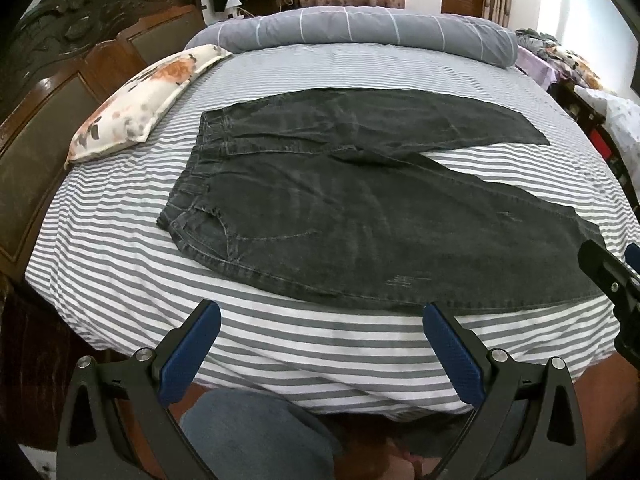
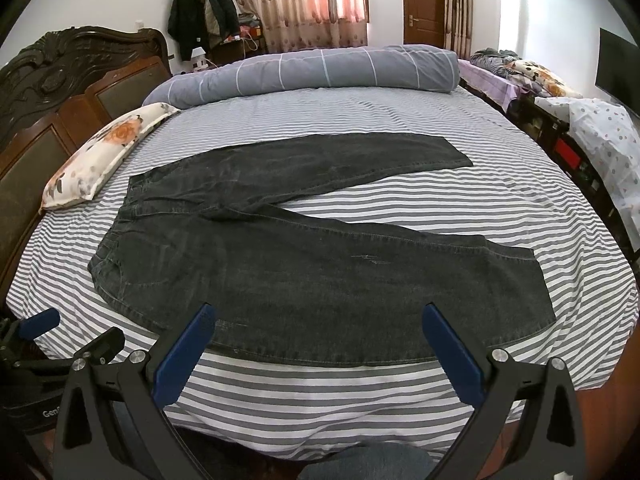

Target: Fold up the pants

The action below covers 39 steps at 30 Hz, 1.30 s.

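Observation:
Dark grey jeans (image 1: 328,208) (image 2: 304,264) lie flat on the striped bed, waistband to the left and both legs spread apart in a V toward the right. My left gripper (image 1: 320,320) hovers open above the near bed edge, just short of the near leg's lower seam, with nothing between its blue pads. My right gripper (image 2: 318,320) is open too, its fingertips over the near leg's lower edge. The right gripper's tip (image 1: 612,276) shows at the right border of the left wrist view; the left gripper (image 2: 60,344) shows at the lower left of the right wrist view.
The bed (image 2: 360,392) has a grey-and-white striped sheet. A floral pillow (image 1: 136,100) leans by the carved wooden headboard (image 1: 60,92) on the left. A rolled grey duvet (image 2: 312,68) lies along the far side. More bedding (image 2: 596,136) is at the right. A person's knee (image 1: 248,436) is below.

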Each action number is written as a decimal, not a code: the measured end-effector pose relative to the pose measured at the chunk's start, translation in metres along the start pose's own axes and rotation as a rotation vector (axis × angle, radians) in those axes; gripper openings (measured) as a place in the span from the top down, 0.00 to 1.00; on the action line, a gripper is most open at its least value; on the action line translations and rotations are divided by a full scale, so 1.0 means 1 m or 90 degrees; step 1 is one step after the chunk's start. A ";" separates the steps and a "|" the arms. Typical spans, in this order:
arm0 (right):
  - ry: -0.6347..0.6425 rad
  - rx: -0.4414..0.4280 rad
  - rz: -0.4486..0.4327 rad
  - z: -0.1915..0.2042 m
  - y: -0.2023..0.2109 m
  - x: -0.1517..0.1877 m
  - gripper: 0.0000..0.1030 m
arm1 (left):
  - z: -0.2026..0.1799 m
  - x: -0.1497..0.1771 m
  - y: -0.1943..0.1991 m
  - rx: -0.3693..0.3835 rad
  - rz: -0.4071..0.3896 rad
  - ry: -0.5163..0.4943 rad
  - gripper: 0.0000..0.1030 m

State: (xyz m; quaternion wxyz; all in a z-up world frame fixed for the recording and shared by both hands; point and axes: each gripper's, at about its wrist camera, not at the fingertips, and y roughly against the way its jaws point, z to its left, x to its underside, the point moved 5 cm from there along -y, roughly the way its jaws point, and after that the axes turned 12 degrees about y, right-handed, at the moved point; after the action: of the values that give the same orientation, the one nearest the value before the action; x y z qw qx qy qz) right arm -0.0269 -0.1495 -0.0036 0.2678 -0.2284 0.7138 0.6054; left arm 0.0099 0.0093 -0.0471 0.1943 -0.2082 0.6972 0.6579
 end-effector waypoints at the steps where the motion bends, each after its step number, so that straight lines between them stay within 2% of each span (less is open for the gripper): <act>1: 0.000 0.001 -0.001 0.000 0.000 0.001 0.00 | 0.000 0.000 0.000 0.000 0.000 0.000 0.02; 22: 0.013 0.000 0.001 0.008 -0.003 -0.009 0.00 | 0.002 -0.004 0.000 0.004 0.001 0.009 0.04; 39: 0.020 -0.004 0.002 0.007 -0.027 -0.031 0.00 | -0.010 -0.037 -0.015 0.005 -0.002 0.002 0.04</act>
State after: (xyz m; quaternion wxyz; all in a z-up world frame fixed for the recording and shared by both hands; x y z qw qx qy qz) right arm 0.0147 -0.1467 -0.0039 0.2551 -0.2378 0.7165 0.6042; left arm 0.0490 0.0000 -0.0392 0.1949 -0.2101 0.6995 0.6546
